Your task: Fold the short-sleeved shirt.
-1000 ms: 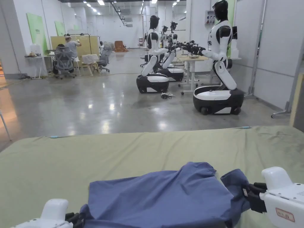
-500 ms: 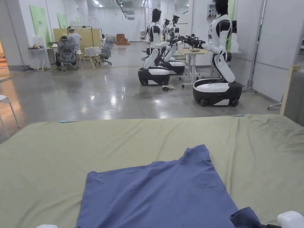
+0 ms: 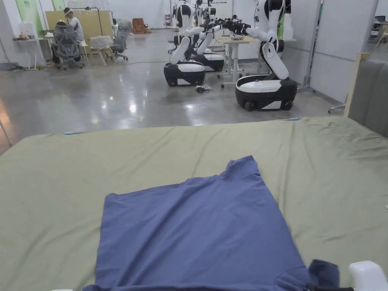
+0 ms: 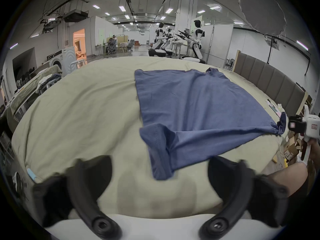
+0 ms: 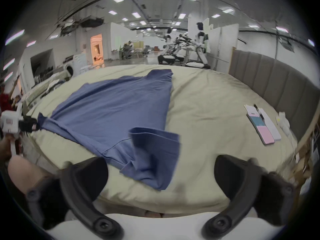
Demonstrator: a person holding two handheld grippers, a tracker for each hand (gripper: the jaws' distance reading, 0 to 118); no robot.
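Note:
A blue short-sleeved shirt point(image 3: 197, 227) lies spread flat on the green bed sheet point(image 3: 75, 182), its hem toward the far side. In the left gripper view my left gripper point(image 4: 159, 162) stands open, and one sleeve point(image 4: 159, 150) lies crumpled on the sheet just ahead of the jaws. My right gripper point(image 5: 161, 160) is open too, with the other sleeve point(image 5: 155, 153) folded over in front of it. The right gripper's white housing point(image 3: 366, 274) shows at the near right corner of the shirt. Neither pair of jaws presses on cloth.
Several wheeled humanoid robots point(image 3: 265, 87) stand on the floor beyond the bed. A grey padded headboard point(image 3: 369, 94) borders the right side. Notebooks and a pen point(image 5: 261, 124) lie on the sheet near it. A person sits at a desk point(image 3: 72, 26) far off.
The shirt, held up by both grippers a second ago, now lies flat on the bed. Both grippers have let go of it and drawn back to the near edge.

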